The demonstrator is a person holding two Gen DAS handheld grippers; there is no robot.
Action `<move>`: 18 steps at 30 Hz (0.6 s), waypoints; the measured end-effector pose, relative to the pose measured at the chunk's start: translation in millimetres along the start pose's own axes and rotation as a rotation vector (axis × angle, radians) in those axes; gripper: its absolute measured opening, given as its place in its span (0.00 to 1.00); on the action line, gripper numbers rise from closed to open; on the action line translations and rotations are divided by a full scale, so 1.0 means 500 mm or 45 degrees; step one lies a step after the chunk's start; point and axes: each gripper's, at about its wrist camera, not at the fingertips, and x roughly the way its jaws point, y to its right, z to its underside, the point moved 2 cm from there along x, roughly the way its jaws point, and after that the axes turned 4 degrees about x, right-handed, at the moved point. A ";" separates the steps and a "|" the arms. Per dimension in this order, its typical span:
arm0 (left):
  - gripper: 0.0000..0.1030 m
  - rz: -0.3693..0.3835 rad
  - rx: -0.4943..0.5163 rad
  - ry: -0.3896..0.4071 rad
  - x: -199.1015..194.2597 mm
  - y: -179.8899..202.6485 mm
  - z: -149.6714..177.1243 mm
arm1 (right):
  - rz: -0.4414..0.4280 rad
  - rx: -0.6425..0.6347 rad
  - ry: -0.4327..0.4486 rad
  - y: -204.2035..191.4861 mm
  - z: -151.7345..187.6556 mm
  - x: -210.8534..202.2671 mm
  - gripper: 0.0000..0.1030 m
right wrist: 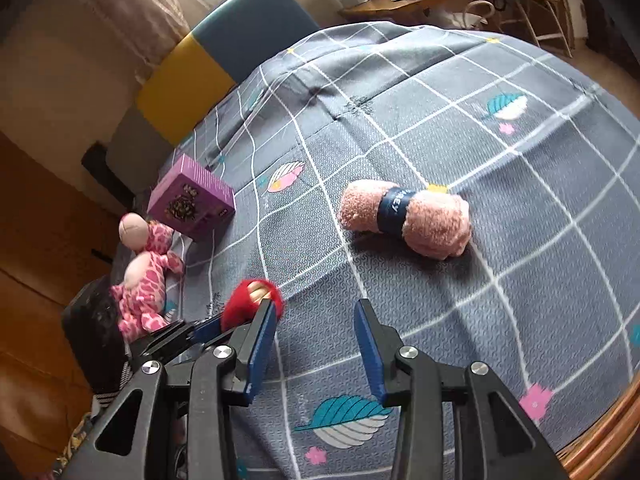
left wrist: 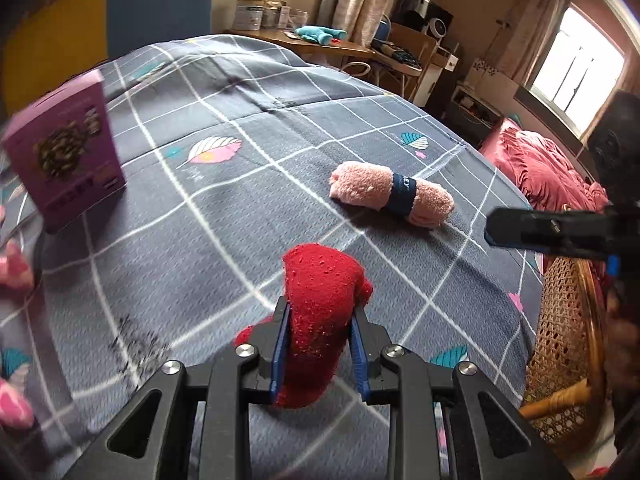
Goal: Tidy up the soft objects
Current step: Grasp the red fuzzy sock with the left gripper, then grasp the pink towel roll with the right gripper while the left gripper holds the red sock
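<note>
Left gripper [left wrist: 320,320]: jaws clamped on a red fuzzy soft toy [left wrist: 320,312]; blue pads press both its sides, and the toy bulges out above and below the grip. In the right wrist view the same red toy [right wrist: 252,300] shows a pale tan patch at its centre, w/ the left gripper [right wrist: 236,320] closed around it, low over the bed.

Right gripper [right wrist: 316,344]: jaws apart, nothing between them — only bedsheet shows in the gap. In the left wrist view it enters from the right edge as a dark finger [left wrist: 520,232] above the sheet, near the towel roll but apart from it.

Surface: grey bedsheet w/ white grid lines and leaf prints [left wrist: 240,112].

Other items on the sheet:
- Pink fluffy rolled towel w/ dark blue paper band [right wrist: 404,216] — lies on its side, approx. mid-bed, well apart from both grippers.
- Purple cardboard box w/ printed front [right wrist: 192,196] — stands tilted near the left edge of the bed.
- Pink spotted plush doll w/ pale head [right wrist: 144,272] — lies just beside the box, at the bed edge.

Woven rattan chair [left wrist: 560,336] stands beside the bed.
</note>
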 end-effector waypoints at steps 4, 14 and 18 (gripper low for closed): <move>0.26 -0.042 -0.108 0.019 -0.064 -0.036 0.070 | 0.196 -0.280 -0.075 -0.026 -0.069 0.025 0.40; 0.27 -0.114 -0.287 0.099 -0.182 -0.081 0.162 | 0.573 -0.750 -0.377 -0.032 -0.133 0.189 0.47; 0.27 -0.127 -0.291 0.120 -0.211 -0.079 0.177 | 0.643 -0.779 -0.442 -0.011 -0.136 0.231 0.47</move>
